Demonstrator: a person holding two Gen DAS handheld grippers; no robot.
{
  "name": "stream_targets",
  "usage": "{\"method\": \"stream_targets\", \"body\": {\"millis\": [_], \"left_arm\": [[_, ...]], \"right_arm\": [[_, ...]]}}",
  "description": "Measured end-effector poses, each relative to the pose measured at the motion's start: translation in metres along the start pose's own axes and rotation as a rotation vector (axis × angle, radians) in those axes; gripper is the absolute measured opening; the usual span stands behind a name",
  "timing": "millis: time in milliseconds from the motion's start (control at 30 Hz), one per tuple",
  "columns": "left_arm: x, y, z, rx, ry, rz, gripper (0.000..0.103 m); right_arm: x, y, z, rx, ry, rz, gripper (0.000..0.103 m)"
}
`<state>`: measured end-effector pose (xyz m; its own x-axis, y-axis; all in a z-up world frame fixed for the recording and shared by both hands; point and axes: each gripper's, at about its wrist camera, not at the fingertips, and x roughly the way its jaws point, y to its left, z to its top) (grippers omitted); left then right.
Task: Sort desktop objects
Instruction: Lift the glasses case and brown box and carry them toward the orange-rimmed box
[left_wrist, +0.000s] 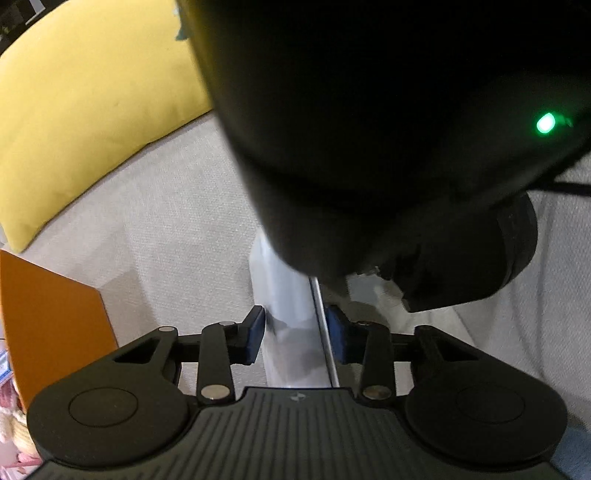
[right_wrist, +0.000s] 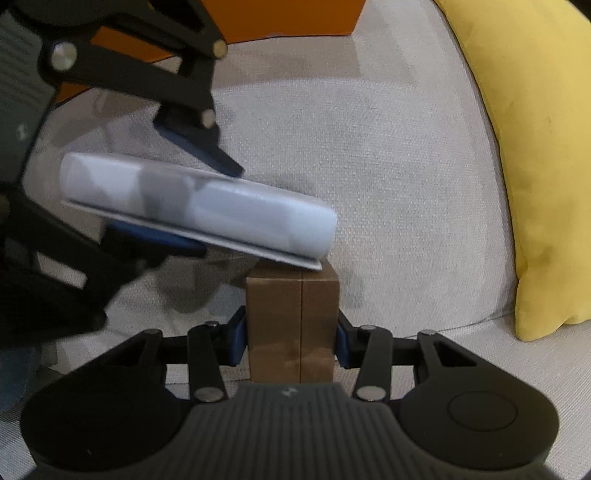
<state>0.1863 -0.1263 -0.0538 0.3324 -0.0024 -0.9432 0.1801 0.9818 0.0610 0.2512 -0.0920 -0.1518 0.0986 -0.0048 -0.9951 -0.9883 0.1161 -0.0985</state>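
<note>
My right gripper points down and is shut on a small brown cardboard box, blue pads pressed on both its sides. In the right wrist view, my left gripper comes in from the left, shut on a flat white case. One finger lies on top of the case and one blue pad under it. The case tilts, and its far end sits just over the top of the brown box. In the left wrist view the white case stands edge-on between the pads of the left gripper. A black housing with a green light fills the upper view.
Everything lies over a light grey fabric cushion. A yellow pillow stands along the right side and shows as the yellow pillow at upper left. An orange block sits at the left edge, and the orange block shows at the top.
</note>
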Motion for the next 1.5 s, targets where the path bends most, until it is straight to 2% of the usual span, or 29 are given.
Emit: {"method": "stream_targets", "body": {"millis": [133, 333, 433, 567, 667, 767, 833, 967, 1100, 1167, 1233, 1300, 1433, 1500], "left_arm": [[0.001, -0.002, -0.002, -0.008, -0.001, 0.010, 0.042], [0.004, -0.007, -0.003, -0.023, 0.004, 0.005, 0.047], [0.004, -0.012, -0.005, -0.002, -0.005, 0.016, 0.048], [0.006, -0.015, -0.008, 0.025, -0.013, 0.034, 0.054], [0.005, -0.013, -0.012, 0.023, -0.010, 0.046, 0.054], [0.006, -0.012, -0.016, 0.019, 0.004, 0.048, 0.047], [0.006, -0.011, -0.020, 0.014, 0.000, 0.057, 0.047], [0.005, -0.014, -0.028, 0.054, -0.012, 0.096, 0.046], [0.002, -0.010, -0.031, 0.071, -0.025, 0.082, 0.041], [-0.001, -0.004, -0.031, 0.063, -0.031, 0.077, 0.040], [-0.002, 0.015, -0.015, 0.039, -0.029, 0.065, 0.039], [-0.003, 0.029, -0.010, 0.005, -0.019, 0.038, 0.039], [0.002, 0.046, -0.012, -0.013, -0.010, 0.013, 0.039], [0.008, 0.051, -0.008, -0.018, -0.010, 0.004, 0.042]], "right_arm": [[-0.002, -0.005, -0.006, -0.002, 0.002, -0.002, 0.047], [0.004, -0.007, -0.007, 0.001, 0.009, 0.000, 0.048], [0.005, -0.005, -0.007, -0.007, 0.011, -0.007, 0.048], [0.008, -0.002, -0.007, -0.021, 0.018, -0.019, 0.048], [0.007, -0.005, -0.007, -0.010, 0.015, -0.012, 0.048], [0.008, -0.006, -0.007, -0.003, 0.016, -0.007, 0.048], [0.008, -0.008, -0.008, 0.007, 0.014, -0.002, 0.048], [0.009, -0.011, -0.009, 0.027, 0.010, 0.009, 0.048], [0.000, -0.028, -0.020, 0.063, -0.045, 0.016, 0.047], [-0.012, -0.034, -0.020, 0.111, -0.116, 0.042, 0.047], [-0.021, -0.039, -0.019, 0.153, -0.193, 0.078, 0.047], [-0.026, -0.038, -0.019, 0.192, -0.238, 0.108, 0.047], [-0.006, -0.048, -0.015, 0.235, -0.270, 0.110, 0.047], [-0.018, -0.038, -0.025, 0.238, -0.270, 0.118, 0.047]]}}
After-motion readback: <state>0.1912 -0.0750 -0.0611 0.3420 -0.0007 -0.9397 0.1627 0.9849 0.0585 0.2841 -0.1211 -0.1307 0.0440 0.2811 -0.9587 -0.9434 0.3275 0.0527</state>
